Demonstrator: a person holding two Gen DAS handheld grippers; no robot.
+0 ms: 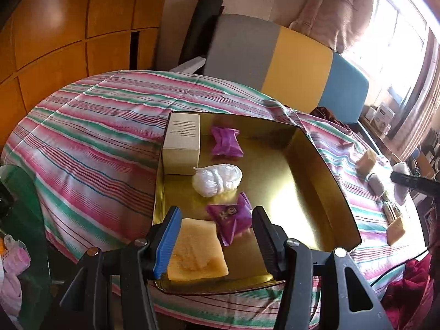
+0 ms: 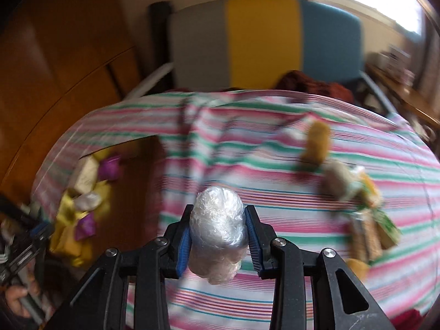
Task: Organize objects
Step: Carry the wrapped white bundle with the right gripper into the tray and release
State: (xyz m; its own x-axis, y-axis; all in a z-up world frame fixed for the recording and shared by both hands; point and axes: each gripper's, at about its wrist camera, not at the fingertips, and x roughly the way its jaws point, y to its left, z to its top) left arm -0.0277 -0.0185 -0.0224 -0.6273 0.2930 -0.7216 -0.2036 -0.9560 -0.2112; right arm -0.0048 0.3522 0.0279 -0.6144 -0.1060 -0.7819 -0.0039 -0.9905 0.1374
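Striped pink, green and white cloth [image 1: 96, 126] covers the bench, with wooden cabinets [image 1: 55, 27] behind.
The gold tin tray [image 1: 316, 159] lies on it; the left hand-held gripper [image 1: 217, 236] hangs open above it, the right hand-held gripper [image 2: 217, 236] clamps a plastic-wrapped ball [image 2: 217, 231], apparently above the blurred cloth.

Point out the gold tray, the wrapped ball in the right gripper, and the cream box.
Gold tray [image 1: 288, 181], left wrist view, bare floor.
Wrapped ball [image 2: 217, 228], right wrist view, middle of its front.
Cream box [image 1: 183, 133], left wrist view, printed top face.
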